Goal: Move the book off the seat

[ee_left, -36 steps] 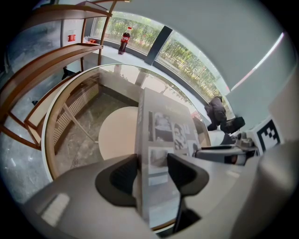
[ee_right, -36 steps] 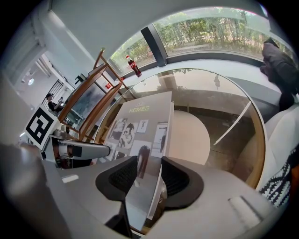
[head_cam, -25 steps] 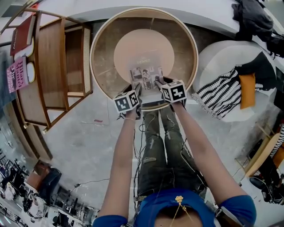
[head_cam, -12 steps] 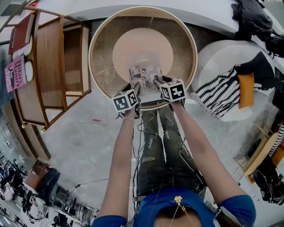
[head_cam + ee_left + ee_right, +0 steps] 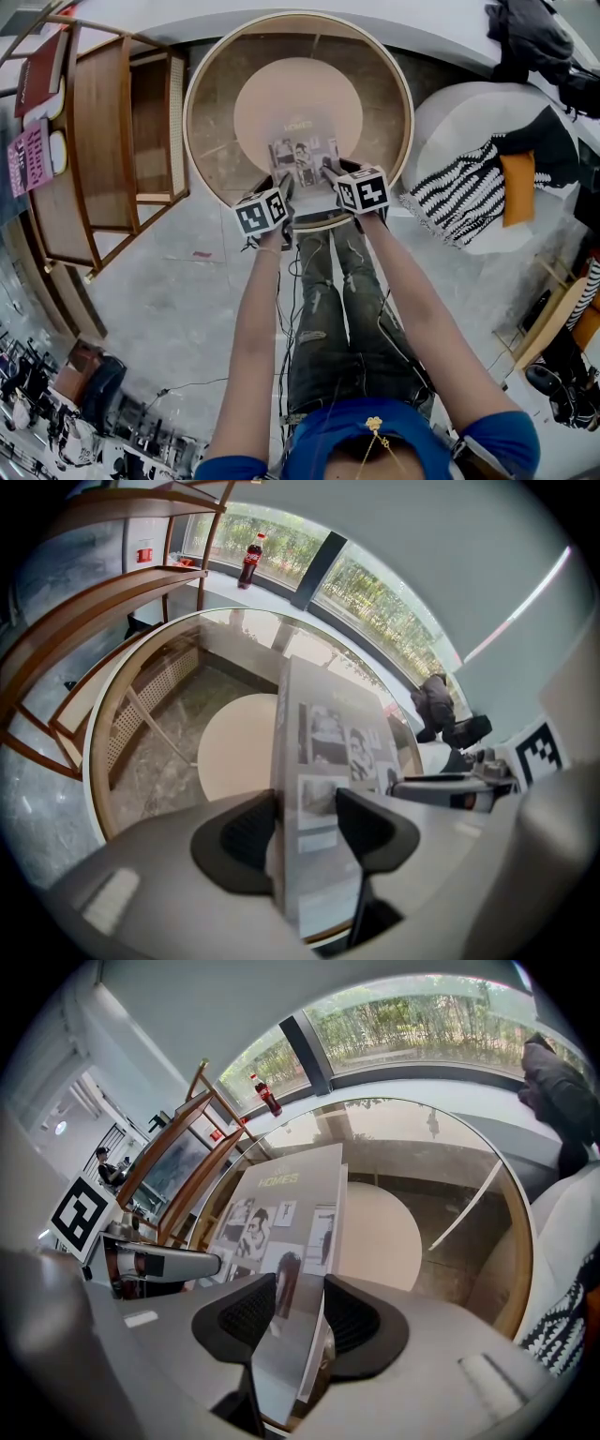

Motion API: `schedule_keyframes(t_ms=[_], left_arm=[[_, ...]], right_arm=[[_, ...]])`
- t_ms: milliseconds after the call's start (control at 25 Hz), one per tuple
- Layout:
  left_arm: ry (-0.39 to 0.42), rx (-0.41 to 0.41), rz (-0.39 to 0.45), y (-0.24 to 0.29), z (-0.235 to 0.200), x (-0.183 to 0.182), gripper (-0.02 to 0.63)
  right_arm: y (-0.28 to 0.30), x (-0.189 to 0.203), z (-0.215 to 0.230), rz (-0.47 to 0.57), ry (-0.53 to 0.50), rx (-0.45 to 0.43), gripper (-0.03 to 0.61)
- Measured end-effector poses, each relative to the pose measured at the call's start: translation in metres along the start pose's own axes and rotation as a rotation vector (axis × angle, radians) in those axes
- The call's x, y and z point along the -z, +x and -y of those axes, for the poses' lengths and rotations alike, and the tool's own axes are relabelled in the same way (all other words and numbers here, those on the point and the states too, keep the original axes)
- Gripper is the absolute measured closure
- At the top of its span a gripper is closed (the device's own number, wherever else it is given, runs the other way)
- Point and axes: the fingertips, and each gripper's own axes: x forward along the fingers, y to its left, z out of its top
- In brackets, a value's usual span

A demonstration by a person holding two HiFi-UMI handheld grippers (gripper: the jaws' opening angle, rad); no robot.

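Note:
A grey book (image 5: 303,157) with black-and-white photos on its cover hangs between both grippers, over the near edge of the round beige seat (image 5: 281,103) of a wooden-rimmed tub chair (image 5: 200,84). My left gripper (image 5: 284,187) is shut on the book's left edge. In the left gripper view the book (image 5: 328,752) stands on edge between the dark pads of the left gripper (image 5: 305,832). My right gripper (image 5: 330,174) is shut on the right edge. In the right gripper view the right gripper (image 5: 298,1312) pinches the book (image 5: 281,1204), with the seat (image 5: 384,1227) beyond.
A wooden shelf unit (image 5: 103,141) with books (image 5: 33,155) stands to the left. A white pouf (image 5: 450,122) with a striped throw (image 5: 459,202) and an orange cushion (image 5: 520,187) sits to the right. A cola bottle (image 5: 249,561) stands by the window. The person's legs are below.
Both grippers and the book have shifted slightly up and left in the head view. The grip on the book is unchanged.

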Motion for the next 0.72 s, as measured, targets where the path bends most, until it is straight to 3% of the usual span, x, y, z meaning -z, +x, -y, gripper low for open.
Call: schedule_keyframes(t_ms=[240, 360, 480, 720], left_arm=[[0.010, -0.001, 0.017, -0.005, -0.001, 0.000, 0.403], [0.129, -0.056, 0.037, -0.019, 0.003, 0.000, 0.426], [0.217, -0.060, 0.071, -0.040, 0.023, -0.002, 0.448], [0.207, -0.030, 0.183, -0.100, 0.076, -0.017, 0.577]], right_arm=[[-0.004, 0.002, 0.001, -0.006, 0.000, -0.004, 0.407], [-0.020, 0.000, 0.002, -0.003, -0.066, 0.038, 0.413], [-0.044, -0.007, -0.004, 0.022, -0.114, 0.057, 0.445], [-0.104, -0.022, -0.039, 0.067, -0.181, 0.041, 0.548]])
